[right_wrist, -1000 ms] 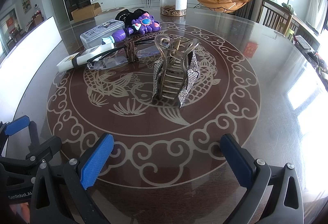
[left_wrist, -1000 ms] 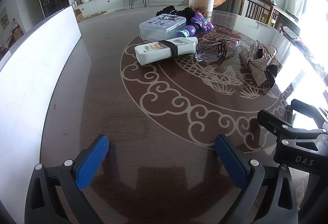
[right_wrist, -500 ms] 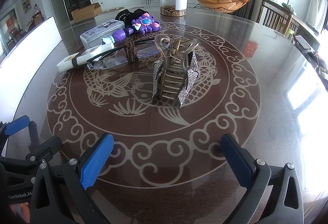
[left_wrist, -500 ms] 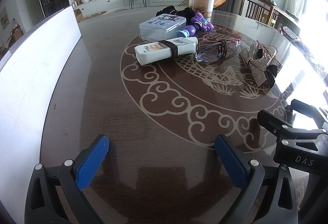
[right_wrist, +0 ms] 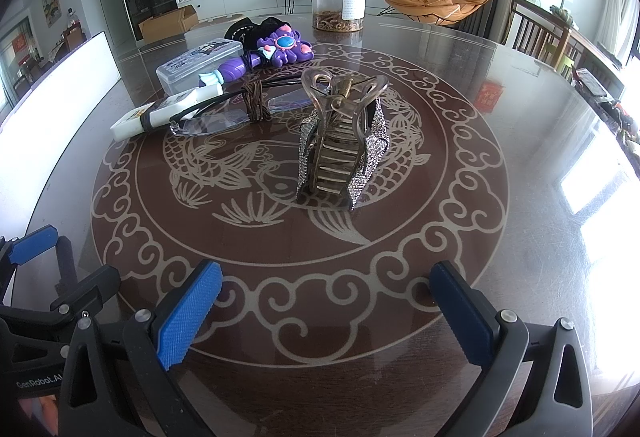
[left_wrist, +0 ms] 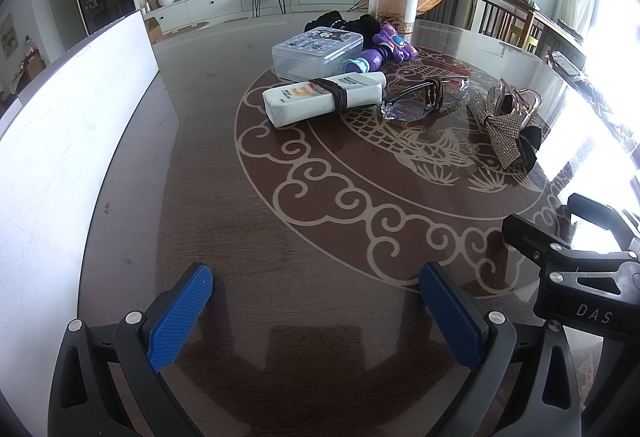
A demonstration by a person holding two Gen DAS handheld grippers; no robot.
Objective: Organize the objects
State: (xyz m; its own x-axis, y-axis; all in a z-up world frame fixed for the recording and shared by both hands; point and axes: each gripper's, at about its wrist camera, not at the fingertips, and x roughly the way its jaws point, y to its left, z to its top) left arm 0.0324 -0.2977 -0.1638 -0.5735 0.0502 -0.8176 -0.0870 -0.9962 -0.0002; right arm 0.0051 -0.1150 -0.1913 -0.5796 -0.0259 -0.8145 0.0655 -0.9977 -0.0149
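1. My left gripper [left_wrist: 316, 311] has black plastic arms with triangular cut-outs, silver screws and ribbed blue pads [left_wrist: 180, 317].
2. My right gripper [right_wrist: 326, 311] matches it; white "DAS" and "GenRobot" lettering marks the bodies.

Both wrist views look low across the table [left_wrist: 208, 173], sharing its clutter.
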